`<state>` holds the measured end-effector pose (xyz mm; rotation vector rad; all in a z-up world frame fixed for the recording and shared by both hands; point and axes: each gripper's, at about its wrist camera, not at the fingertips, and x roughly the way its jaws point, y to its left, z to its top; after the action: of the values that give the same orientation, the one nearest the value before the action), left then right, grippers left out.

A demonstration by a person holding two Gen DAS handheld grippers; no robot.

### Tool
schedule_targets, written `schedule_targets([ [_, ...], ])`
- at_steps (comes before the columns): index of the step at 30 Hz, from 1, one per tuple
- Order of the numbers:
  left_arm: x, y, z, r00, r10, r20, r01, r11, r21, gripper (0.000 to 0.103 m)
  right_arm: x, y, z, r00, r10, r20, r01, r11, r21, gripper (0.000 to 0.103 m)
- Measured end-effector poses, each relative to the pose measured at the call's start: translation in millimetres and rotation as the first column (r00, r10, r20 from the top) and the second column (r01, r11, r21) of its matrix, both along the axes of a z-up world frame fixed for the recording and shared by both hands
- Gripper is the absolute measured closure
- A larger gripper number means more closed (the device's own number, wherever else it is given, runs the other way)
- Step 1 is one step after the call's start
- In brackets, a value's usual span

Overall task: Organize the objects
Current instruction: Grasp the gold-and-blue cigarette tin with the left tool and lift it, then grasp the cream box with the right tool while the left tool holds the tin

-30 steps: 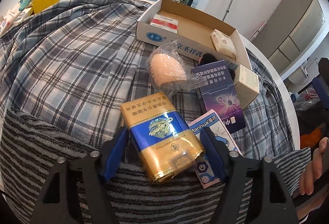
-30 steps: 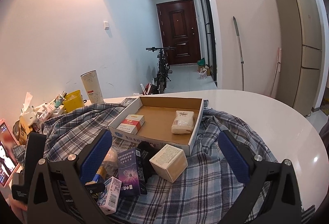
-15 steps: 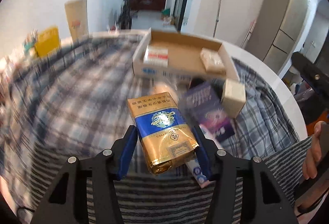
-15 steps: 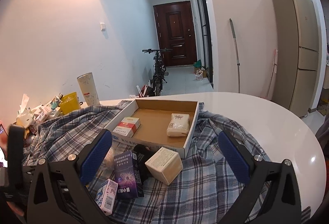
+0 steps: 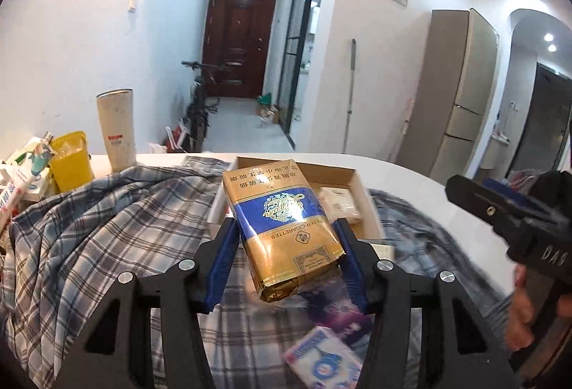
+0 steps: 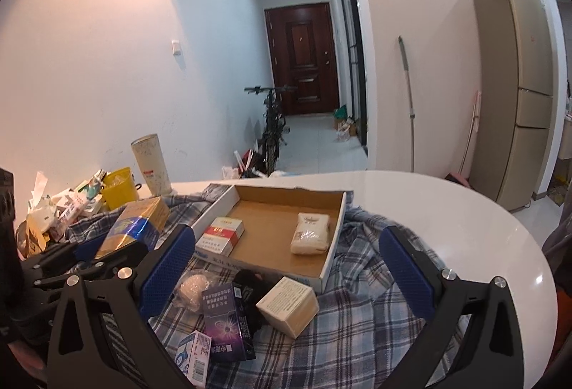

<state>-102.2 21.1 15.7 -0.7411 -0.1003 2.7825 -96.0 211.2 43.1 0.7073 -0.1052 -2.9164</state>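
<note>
**A:** How far has the sorting got?

**B:** Two items lie in the cardboard tray [image 6: 332,246]: a red-and-white pack [image 6: 221,233] at its near-left corner and a pale soft packet [image 6: 310,233] toward the right wall. A third, the gold-and-blue cigarette pack [image 5: 282,228], is held in the air, pinched by its long sides between the blue pads of the left gripper [image 5: 284,260]. Judged from this, roughly a third of the work is done.

**A:** And what is left?

**B:** On the plaid cloth [image 6: 357,328] in front of the tray: a beige carton [image 6: 287,305], a purple box [image 6: 225,321], a small blue-and-white box [image 6: 193,355], a wrapped round object [image 6: 191,285] and something dark behind the purple box that cannot be identified.

**A:** Where does the held pack sit relative to the tray?

**B:** In the left wrist view it overlaps the tray's near-left part; in the right wrist view it hangs left of the tray, above the cloth, not yet over the floor of the tray.

**A:** Its orientation?

**B:** Long axis runs away from the gripper toward the tray, far end tilted up; printed face upward, lettering inverted to the camera.

**A:** The right gripper [image 6: 289,267]?

**B:** Spread wide, nothing between its pads, aimed at the tray and the pile
</note>
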Motion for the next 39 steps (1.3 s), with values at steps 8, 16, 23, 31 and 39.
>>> schedule_targets([
  [8,-2.6,-10.0,-21.3,0.999,0.039,-0.012,-0.04,0.999,-0.016,0.046,-35.6,-6.7,-48.5,0.987,0.003,0.162,-0.003,1.0,-0.004,0.0],
  [16,-5.4,-14.4,-27.7,0.998,0.055,0.026,-0.056,0.998,0.023,0.046,-55.8,-22.2,-91.4,0.954,-0.018,0.3,0.003,0.999,0.049,0.002],
  [23,-1.2,-6.3,-27.3,1.0,0.006,0.013,-0.006,1.0,0.018,0.046,-65.3,-33.3,-109.4,0.941,-0.051,0.335,0.0,0.989,0.15,0.013],
  [31,-4.4,-9.2,-29.8,0.999,0.022,0.026,-0.023,0.999,0.025,0.046,-66.3,-14.4,-114.8,0.92,-0.085,0.382,0.034,0.99,0.139,0.03],
  [39,-4.4,-8.9,-30.5,0.999,0.023,0.022,-0.023,1.0,0.017,0.046,-65.8,-1.6,-114.2,0.905,-0.129,0.405,0.074,0.986,0.148,0.054],
])
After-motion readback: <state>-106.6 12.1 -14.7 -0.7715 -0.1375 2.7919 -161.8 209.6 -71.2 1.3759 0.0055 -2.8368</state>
